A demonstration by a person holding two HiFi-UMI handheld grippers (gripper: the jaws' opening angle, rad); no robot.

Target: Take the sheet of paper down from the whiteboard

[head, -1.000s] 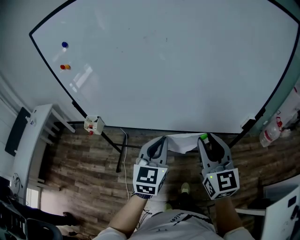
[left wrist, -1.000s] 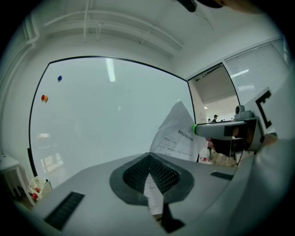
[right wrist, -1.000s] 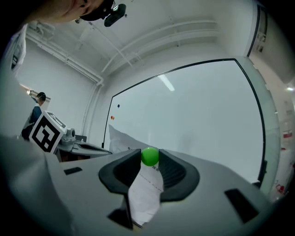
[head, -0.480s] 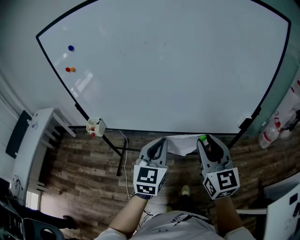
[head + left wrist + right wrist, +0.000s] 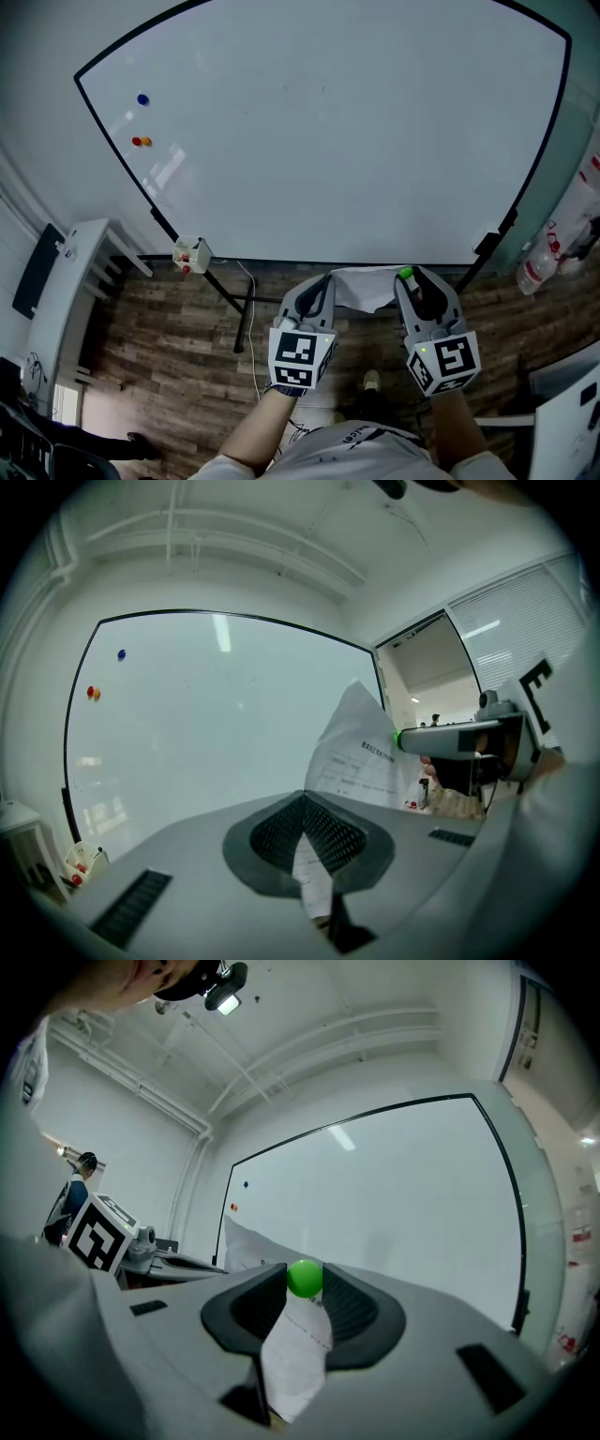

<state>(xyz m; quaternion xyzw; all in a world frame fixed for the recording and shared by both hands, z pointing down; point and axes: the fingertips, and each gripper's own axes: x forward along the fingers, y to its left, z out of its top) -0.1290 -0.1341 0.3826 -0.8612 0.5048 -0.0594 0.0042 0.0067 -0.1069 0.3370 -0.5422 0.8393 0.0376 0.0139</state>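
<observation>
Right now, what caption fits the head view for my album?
Grey left gripper and grey right gripper pinch a white printed sheet of paper between them, below the large white whiteboard.

Glossy whiteboard (image 5: 356,141), matt paper sheet (image 5: 366,286), wood-grain floor (image 5: 159,356)

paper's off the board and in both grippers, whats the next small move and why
Probably lower both grippers together, away from the white whiteboard. The white printed sheet of paper is already clear of it: the left gripper is shut on one edge, the right gripper on a green round magnet with the other edge between its jaws. Moving as a pair should avoid tearing.
</observation>
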